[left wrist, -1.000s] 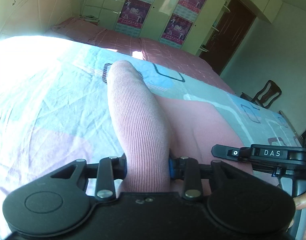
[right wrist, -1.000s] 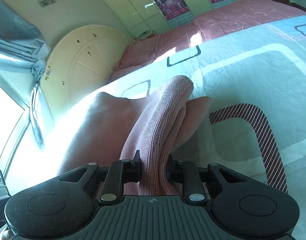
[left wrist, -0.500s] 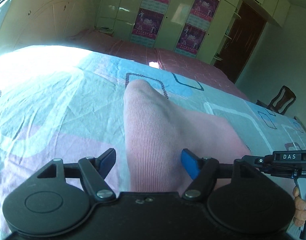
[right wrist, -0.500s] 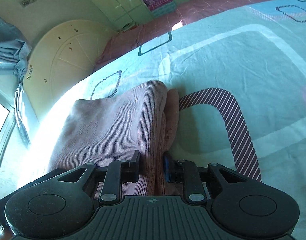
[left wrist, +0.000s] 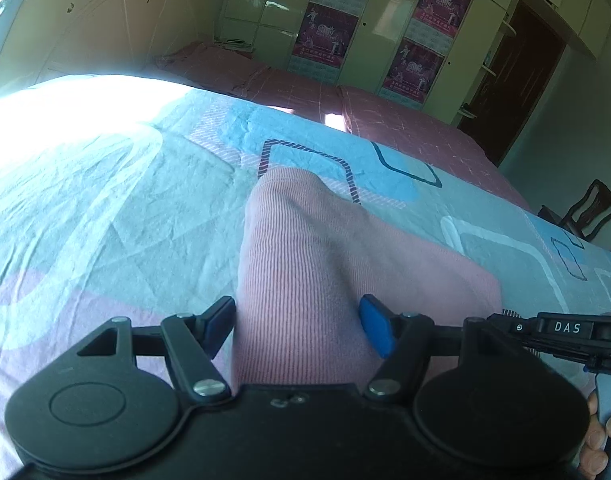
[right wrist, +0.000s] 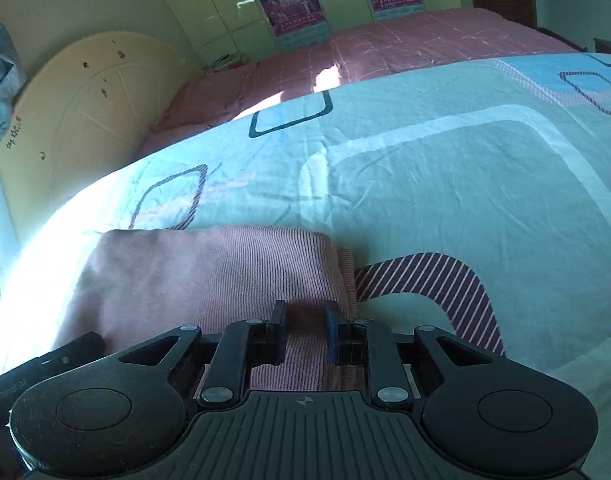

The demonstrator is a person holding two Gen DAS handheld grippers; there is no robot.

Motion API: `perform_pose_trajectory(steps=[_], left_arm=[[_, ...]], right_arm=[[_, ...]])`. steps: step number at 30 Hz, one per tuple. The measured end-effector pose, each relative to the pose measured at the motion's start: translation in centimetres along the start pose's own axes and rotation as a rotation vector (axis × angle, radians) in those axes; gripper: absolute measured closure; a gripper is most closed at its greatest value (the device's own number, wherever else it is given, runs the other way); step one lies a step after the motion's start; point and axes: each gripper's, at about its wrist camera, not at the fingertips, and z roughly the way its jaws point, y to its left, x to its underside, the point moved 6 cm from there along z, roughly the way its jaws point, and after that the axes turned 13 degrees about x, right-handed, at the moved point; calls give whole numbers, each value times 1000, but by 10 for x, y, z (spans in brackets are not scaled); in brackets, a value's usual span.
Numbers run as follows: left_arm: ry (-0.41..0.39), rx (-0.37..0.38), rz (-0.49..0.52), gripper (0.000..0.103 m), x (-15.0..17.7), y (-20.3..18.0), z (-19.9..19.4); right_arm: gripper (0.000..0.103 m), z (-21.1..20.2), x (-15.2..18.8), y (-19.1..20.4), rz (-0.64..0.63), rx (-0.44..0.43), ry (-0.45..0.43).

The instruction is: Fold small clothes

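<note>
A pink ribbed garment [left wrist: 305,248] lies folded on the patterned bed sheet [left wrist: 105,200]. My left gripper [left wrist: 297,316] straddles its near left edge. The blue pads stand apart from the cloth, and the jaws are closing slightly. In the right wrist view the garment [right wrist: 209,272] lies flat with its folded edge on the right. There my right gripper [right wrist: 305,316] is shut on a ridge of cloth at the near right corner. The right gripper's body [left wrist: 565,328] also shows at the right of the left wrist view, with a person's fingers below it.
The light blue and pink sheet [right wrist: 425,180] spreads wide around the garment, sunlit at the left. A pink quilt [left wrist: 385,120] lies beyond it, with a cream headboard [right wrist: 85,100], wardrobe doors with posters [left wrist: 329,32] and a dark chair [left wrist: 585,212] at the far right.
The left gripper has opened and let go of the raised fold. Both hands came down, and the garment now lies flat on the sheet. The right gripper keeps its hold.
</note>
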Motion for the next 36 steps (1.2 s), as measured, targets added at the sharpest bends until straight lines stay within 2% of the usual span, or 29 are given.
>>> perform_pose_trajectory(steps=[2, 7, 12, 14, 16, 18, 20, 23, 25, 28, 31, 36], left_arm=[[-9, -16, 12, 35, 0, -3, -10], [16, -22, 53, 34, 13, -14, -37], [53, -23, 90, 31, 44, -20, -65], [54, -12, 99, 30, 57, -23, -74], [56, -11, 84, 20, 68, -22, -80], [89, 0, 49, 18, 79, -17, -79], [108, 12, 32, 17, 85, -13, -78], [107, 5, 20, 7, 84, -8, -82], [120, -8, 24, 0, 86, -6, -83], [152, -27, 25, 0, 89, -5, -81], [173, -65, 14, 0, 92, -4, -79], [155, -103, 39, 0, 93, -9, -83]], right_arm=[[83, -11, 2, -3, -16, 5, -10], [83, -59, 15, -3, -13, -103, -44], [83, -96, 51, 7, -79, -146, -40], [83, -105, 69, 9, -114, -125, -44], [83, -107, 82, 7, -125, -92, -45], [83, -97, 95, 2, -138, -28, -37], [83, -89, 101, -5, -165, 77, -43], [83, -101, 104, -11, -76, 33, -44], [83, -110, 110, -6, -96, 42, -77], [83, -92, 127, -11, -131, 135, -19], [82, -89, 133, -16, -118, 158, -41], [80, -88, 133, -16, -85, 180, -27]])
